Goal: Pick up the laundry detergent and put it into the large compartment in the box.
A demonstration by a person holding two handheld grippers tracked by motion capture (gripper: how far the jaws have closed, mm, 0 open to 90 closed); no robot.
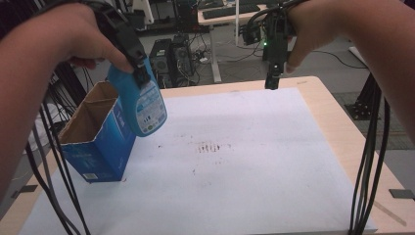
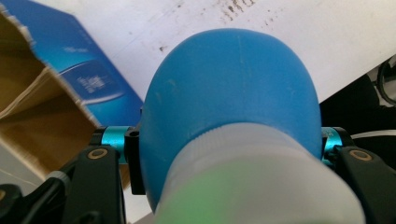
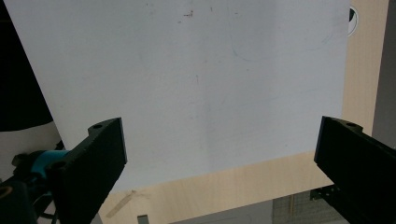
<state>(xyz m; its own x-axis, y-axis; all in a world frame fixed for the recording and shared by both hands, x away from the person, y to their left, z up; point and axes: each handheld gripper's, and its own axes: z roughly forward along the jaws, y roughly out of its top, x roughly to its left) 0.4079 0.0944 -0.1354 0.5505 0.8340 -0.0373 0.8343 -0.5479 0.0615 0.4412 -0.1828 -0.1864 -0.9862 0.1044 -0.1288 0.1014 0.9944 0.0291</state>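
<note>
- Left gripper (image 1: 138, 73) is clamped on the blue bottle (image 1: 143, 105), jaws pinching it high up near the pale cap end. In the left gripper view the jaws press on either side of the bottle (image 2: 233, 93) just above the whitish cap (image 2: 261, 182).
- Bottle position: airborne, at about 10 o'clock on the white mat (image 1: 244, 147), hanging just above and beside the right wall of the open blue carton (image 1: 100, 142). Its lower end overlaps the carton's top edge in the high view; I cannot tell whether they touch.
- Carton stands upright near the mat's left edge, top torn open, brown inside with a divider. No other contents visible.
- Progress, my reading: bottle is out of the carton and lifted clear; setting it down on the mat is what is left. Could equally be about to go in; the frames alone do not settle this.
- Orientation: bottle's long axis is near vertical, tilted slightly, cap end up toward 11 o'clock, rounded base pointing down toward 5 o'clock. Label faces the camera.
- Right gripper (image 1: 272, 81) hovers over the mat's far edge at about 12 o'clock, jaws spread wide, nothing between them (image 3: 219, 154).
</note>
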